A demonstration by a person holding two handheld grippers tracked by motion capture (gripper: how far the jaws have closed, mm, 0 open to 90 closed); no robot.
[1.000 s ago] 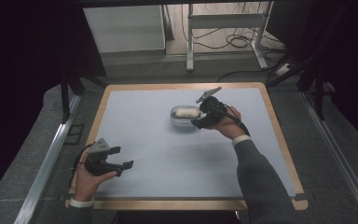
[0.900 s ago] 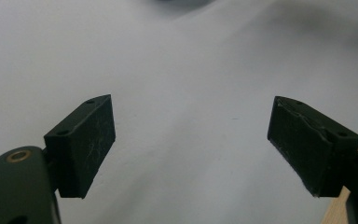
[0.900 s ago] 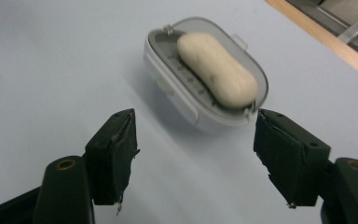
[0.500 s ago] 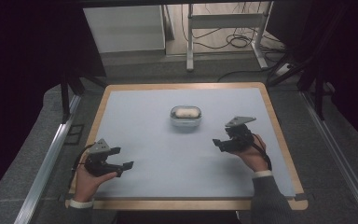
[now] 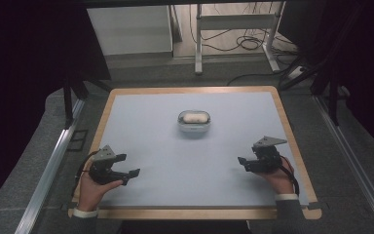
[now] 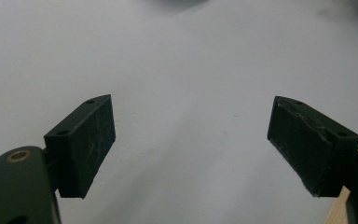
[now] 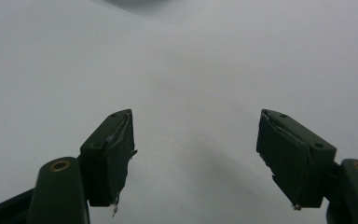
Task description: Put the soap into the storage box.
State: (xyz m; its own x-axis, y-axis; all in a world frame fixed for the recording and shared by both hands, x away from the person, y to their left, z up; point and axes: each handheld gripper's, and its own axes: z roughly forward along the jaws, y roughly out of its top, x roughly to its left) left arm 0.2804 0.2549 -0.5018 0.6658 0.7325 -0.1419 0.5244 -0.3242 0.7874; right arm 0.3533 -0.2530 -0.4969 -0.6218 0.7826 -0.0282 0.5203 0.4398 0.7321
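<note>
A small clear bowl (image 5: 194, 123) with a pale rounded lump inside stands a little behind the middle of the light blue mat (image 5: 175, 156). My left gripper (image 5: 129, 165) rests near the mat's front left corner, open, with nothing between its pads (image 6: 86, 140). My right gripper (image 5: 243, 163) rests near the front right edge, jaws pointing left, open and empty; its pads (image 7: 114, 154) look frayed. Both grippers lie well apart from the bowl.
The mat lies on a wooden-rimmed board (image 5: 292, 141) set on a grey surface. Metal rails (image 5: 53, 161) run along both sides. Behind the board stand a white cabinet (image 5: 131, 29) and a metal frame (image 5: 233, 22) with cables on the floor.
My right gripper has left the bowl and drawn back to the front right of the mat, where it now rests open. The left gripper has stayed put.
</note>
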